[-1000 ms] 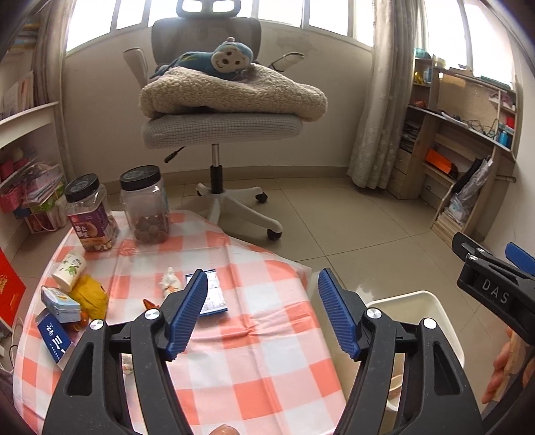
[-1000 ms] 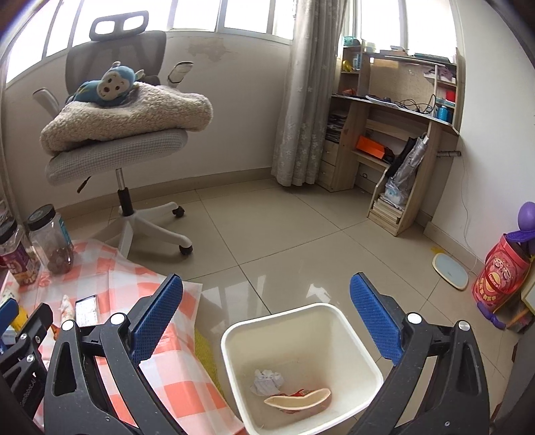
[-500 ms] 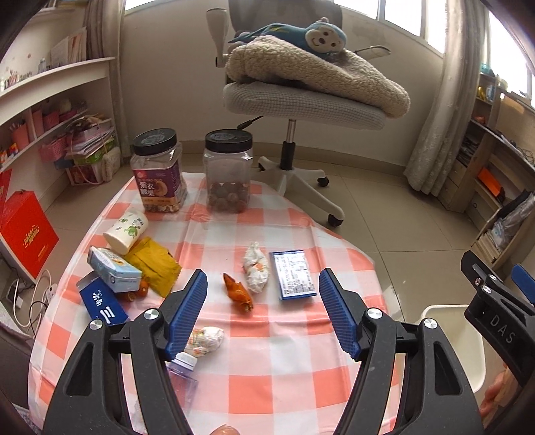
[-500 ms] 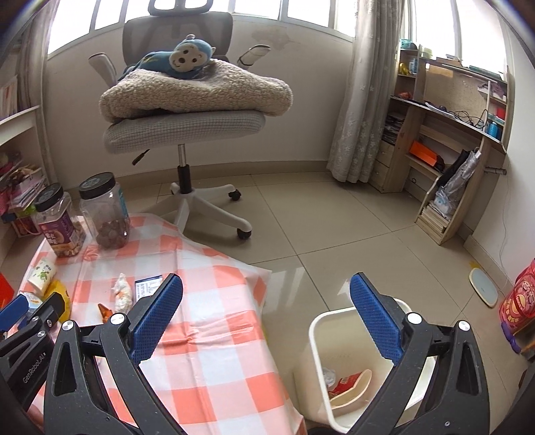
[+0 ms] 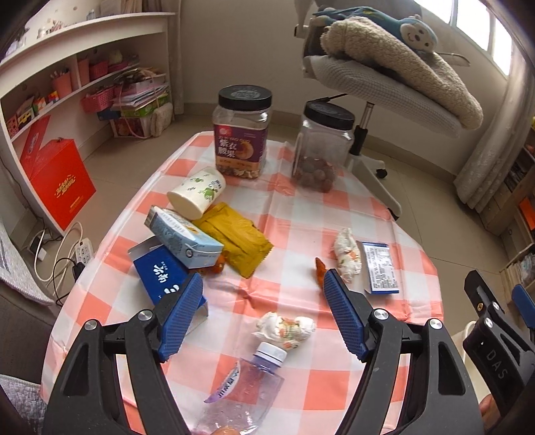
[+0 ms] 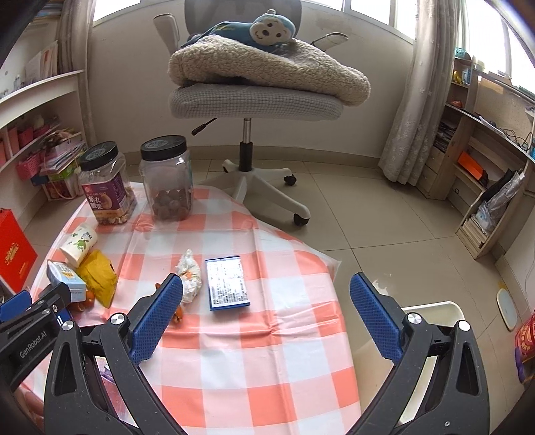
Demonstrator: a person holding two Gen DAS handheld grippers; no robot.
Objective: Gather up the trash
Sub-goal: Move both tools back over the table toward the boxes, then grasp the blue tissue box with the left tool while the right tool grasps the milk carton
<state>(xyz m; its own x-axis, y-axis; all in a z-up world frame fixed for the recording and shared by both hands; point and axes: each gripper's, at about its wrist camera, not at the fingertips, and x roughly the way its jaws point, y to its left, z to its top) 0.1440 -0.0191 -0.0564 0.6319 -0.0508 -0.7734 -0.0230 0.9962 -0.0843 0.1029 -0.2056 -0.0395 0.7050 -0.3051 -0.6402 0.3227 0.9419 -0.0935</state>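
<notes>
Checked cloth point(image 5: 301, 214) now under both grippers — bin point(image 6: 431, 309) edged out, L gripper point(image 5: 262, 318) jaws widening, empty.

Daylight from the windows point(image 6: 371, 10) falls on my beige tiled floor point(image 6: 351, 207); a grey office chair point(image 6: 254, 100) stands before me, white shelves point(image 5: 67, 67) at left.

left claw point(image 5: 262, 316) body, seen at 9 o'clock in the right wrist view: "GenRobot.AI"
right claw point(image 6: 267, 316) body, seen at 4 o'clock in the left wrist view: "DAS"
purple-labelled jar point(image 5: 241, 134): Chinese characters in yellow, too small to make out
blue box point(image 5: 162, 277): white Chinese characters, not clear
red box point(image 5: 62, 179) on the floor: gold lettering, unreadable
blue-edged packet point(image 6: 227, 283): fine print, unreadable
</notes>
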